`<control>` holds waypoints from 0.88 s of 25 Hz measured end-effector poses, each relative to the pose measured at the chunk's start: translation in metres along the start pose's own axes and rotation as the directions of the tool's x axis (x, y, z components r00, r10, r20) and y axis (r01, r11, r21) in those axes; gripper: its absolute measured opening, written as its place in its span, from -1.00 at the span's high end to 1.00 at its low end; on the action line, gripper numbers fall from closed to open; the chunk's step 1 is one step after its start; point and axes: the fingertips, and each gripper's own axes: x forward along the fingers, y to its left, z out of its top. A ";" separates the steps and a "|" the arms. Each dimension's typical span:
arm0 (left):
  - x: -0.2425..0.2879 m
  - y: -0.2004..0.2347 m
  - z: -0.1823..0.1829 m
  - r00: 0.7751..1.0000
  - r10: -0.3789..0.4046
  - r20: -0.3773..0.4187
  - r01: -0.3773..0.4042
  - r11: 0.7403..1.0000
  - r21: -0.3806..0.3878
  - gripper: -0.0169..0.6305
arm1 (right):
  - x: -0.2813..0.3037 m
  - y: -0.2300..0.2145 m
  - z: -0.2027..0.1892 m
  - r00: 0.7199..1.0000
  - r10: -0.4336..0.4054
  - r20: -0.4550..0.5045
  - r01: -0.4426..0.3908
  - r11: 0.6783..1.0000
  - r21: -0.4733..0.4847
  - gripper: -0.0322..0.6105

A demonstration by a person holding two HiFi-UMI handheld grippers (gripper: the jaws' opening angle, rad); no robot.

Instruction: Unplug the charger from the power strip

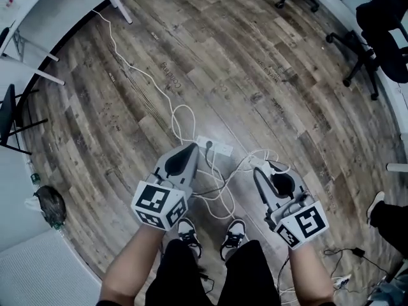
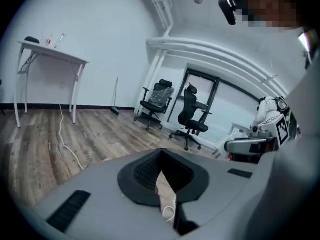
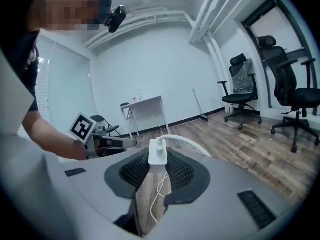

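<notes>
No word, brand or number could be read anywhere. The only signs were black-and-white square markers, one set on the left cube (image 1: 157,204) behind the left hand-held gripper (image 1: 190,148) and one on the right cube (image 1: 305,225) behind the right hand-held gripper (image 1: 266,168). Faint dark print on the floorboards (image 1: 171,75), well ahead of both, was too small to make out.

White charger (image 3: 158,154) and power strip (image 1: 215,147); grey-brown floor (image 1: 255,56).

Left gripper (image 1: 192,146) is pointing forward, jaws together, empty; right gripper (image 1: 268,171) is clamping the charger (image 3: 158,153).
</notes>
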 end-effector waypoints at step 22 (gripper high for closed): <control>-0.341 -0.229 0.343 0.970 0.075 0.231 -0.125 0.970 0.211 0.88 | -0.303 0.152 0.372 0.963 -0.168 0.208 0.172 0.985 -0.002 0.57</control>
